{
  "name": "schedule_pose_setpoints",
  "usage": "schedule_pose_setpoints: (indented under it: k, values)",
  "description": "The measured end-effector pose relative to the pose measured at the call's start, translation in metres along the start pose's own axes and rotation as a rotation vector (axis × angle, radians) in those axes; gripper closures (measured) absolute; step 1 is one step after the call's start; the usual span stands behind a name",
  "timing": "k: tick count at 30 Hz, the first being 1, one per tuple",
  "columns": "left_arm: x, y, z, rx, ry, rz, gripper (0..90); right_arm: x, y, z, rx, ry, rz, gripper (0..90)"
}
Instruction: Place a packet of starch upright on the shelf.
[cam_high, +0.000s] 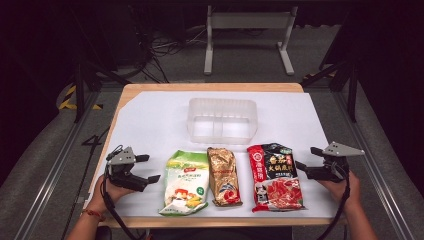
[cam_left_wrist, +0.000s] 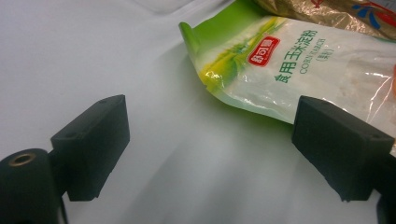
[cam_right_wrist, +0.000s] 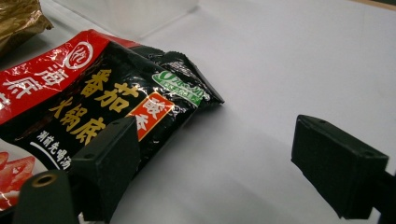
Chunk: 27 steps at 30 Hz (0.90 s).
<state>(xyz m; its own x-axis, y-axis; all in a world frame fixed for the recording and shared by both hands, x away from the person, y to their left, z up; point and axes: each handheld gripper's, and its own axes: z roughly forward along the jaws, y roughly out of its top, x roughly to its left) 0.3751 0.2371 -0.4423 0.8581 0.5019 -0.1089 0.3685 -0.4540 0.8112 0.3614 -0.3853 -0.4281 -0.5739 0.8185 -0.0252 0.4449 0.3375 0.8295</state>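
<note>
Tool-wise, I am holding the left tool (cam_high: 147, 168) wide open with nothing between its jaws, hovering low over the white sheet (cam_high: 150, 120) on the counter (cam_high: 150, 87), just beside the green bag (cam_high: 186, 181). In the left gripper view that green bag (cam_left_wrist: 280, 70) is lying flat ahead and to the right, its edge just behind the right jaw without touching it, and the gold bag (cam_left_wrist: 336, 14) is showing beyond it. I am keeping the right tool (cam_high: 307, 159) spread just as wide and empty, sitting just beside the red-and-black bag (cam_high: 275, 176). In the right gripper view that bag (cam_right_wrist: 93, 102) is lying flat, its corner reaching toward the gap, with the left jaw standing in front of its lower edge; I cannot tell whether they are touching. The three bags are lying side by side near the front edge, green, gold (cam_high: 223, 175), then red-and-black. A clear bin (cam_high: 222, 120) is sitting behind them, near the middle of the sheet.
</note>
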Motion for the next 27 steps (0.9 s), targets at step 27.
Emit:
schedule_pose_setpoints:
  k: [27]
  values:
    - [0.002,0.030,0.065,0.146,-0.272,-0.132,10.5,0.006,0.000,0.009,0.027,0.032,-0.027,16.3]
